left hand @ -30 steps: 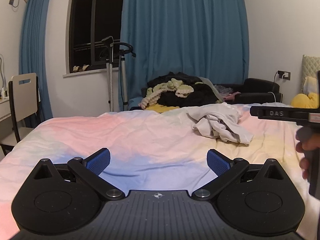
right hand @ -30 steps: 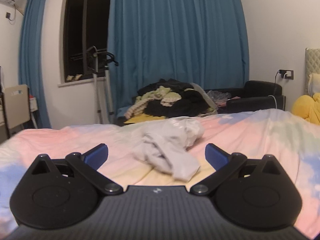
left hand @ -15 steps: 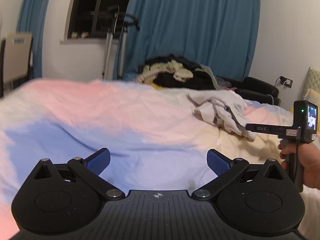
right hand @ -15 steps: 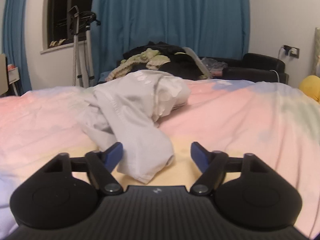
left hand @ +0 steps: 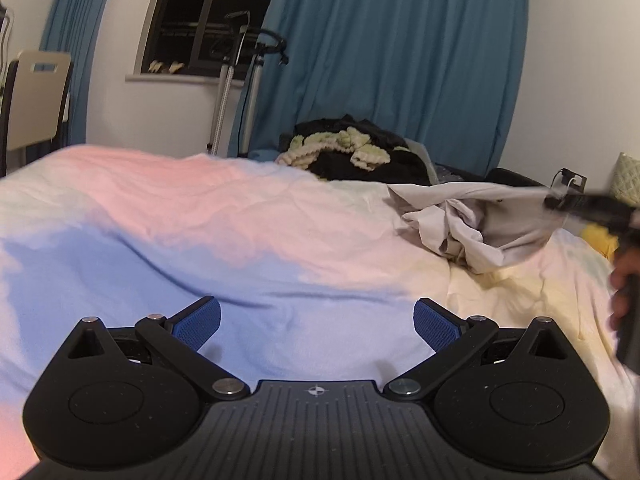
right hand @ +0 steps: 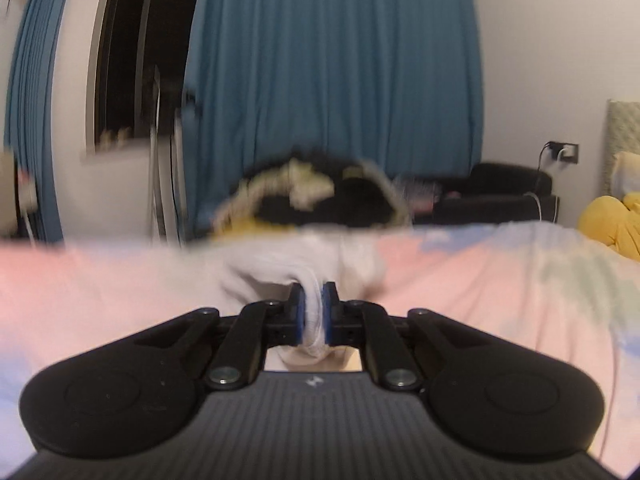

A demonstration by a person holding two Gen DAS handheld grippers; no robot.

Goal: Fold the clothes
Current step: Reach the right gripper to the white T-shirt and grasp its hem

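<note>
pinching a fold of the white garment [right hand: 316,280] between its blue pads, the right claw [right hand: 314,314] has just closed its jaws on the cloth. the crumpled garment lies on the bed [left hand: 240,240], on the pastel pink, blue and yellow cover, one edge lifted. the left claw [left hand: 316,322] hovers spread wide over the blue patch, holding nothing, well apart from the garment.

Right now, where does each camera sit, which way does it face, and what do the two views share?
Left wrist: on the left gripper, jaws open, facing across the bed toward the curtain; right gripper and a hand at right.
Right wrist: on the right gripper, jaws shut on the white garment.
Shared: garment, clothes pile, curtain.
</note>
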